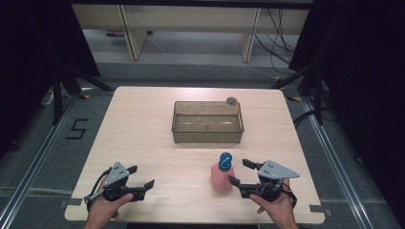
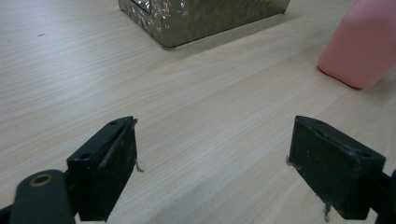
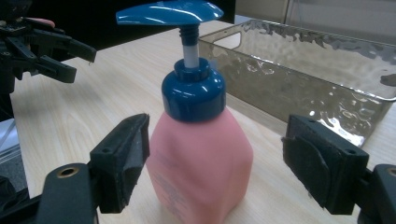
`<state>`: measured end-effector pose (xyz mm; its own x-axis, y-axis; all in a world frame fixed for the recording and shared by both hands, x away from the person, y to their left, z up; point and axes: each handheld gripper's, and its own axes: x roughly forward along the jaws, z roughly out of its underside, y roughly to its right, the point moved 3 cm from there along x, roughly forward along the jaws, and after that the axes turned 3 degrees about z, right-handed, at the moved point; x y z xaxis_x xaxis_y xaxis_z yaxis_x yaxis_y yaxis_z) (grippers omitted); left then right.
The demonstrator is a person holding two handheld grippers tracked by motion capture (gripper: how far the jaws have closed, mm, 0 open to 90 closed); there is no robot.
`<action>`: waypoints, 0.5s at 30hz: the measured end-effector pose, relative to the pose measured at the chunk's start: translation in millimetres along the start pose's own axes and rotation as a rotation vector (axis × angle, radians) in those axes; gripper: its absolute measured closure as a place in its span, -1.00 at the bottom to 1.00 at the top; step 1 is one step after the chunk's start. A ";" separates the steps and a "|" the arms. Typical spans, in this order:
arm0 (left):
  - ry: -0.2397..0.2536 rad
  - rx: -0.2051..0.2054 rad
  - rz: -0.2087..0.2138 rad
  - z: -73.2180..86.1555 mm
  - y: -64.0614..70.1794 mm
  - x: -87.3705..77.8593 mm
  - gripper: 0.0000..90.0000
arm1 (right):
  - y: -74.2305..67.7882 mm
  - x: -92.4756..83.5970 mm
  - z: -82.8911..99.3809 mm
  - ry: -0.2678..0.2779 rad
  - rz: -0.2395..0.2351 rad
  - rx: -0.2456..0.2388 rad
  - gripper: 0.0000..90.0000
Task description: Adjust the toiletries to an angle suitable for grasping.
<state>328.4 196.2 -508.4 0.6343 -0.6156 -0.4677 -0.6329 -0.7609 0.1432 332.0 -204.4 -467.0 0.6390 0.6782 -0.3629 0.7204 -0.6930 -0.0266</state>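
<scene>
Right claw [image 3: 215, 158] open w/ pink plastic pump bottle w/ blue top [image 3: 198, 140] btwn its jaws, not squeezing; left claw [image 2: 212, 163] open, nothing in it.

The pale wood-grain worktop [image 1: 143, 138] sits mid-frame. A translucent smoky-brown rectangular plastic bin [image 1: 207, 122] rests on it above centre. Below that, lower right of centre, stands a pink squarish pump bottle with a blue dispenser top [image 1: 223, 174].

The high view looks forward and down over the whole table [image 1: 143, 124]. Each gripper view sits low and close to the tabletop; both share the pink pump bottle [image 3: 201, 158] and the tray [image 2: 201, 18] beyond
</scene>
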 end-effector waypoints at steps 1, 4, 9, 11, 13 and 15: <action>0.001 -0.001 0.000 -0.1 0.1 -0.1 -0.67 | -0.6 1.9 -0.9 0.010 -0.002 -0.007 -0.47; -0.001 0.002 -0.007 -0.6 -0.1 -1.5 -0.67 | -1.0 2.6 -1.8 0.001 0.003 -0.013 -0.47; 0.000 0.002 -0.003 -0.7 0.6 -1.6 -0.67 | -1.1 6.9 -4.8 0.009 0.009 -0.026 -0.47; 0.003 0.001 0.001 -0.7 1.1 -1.5 -0.67 | -2.1 7.3 -4.9 0.002 0.007 -0.019 -0.47; 0.008 0.000 0.006 -0.8 1.4 -1.3 -0.67 | -4.7 10.5 -5.4 0.010 -0.009 -0.003 -0.47; 0.006 0.007 0.006 -0.8 0.9 -2.0 -0.67 | -5.3 11.9 -7.1 0.002 -0.008 -0.019 -0.47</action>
<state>326.9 196.6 -506.6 0.6335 -0.6211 -0.4614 -0.6395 -0.7560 0.1397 337.7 -191.0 -464.6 0.6342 0.6840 -0.3605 0.7303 -0.6830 -0.0113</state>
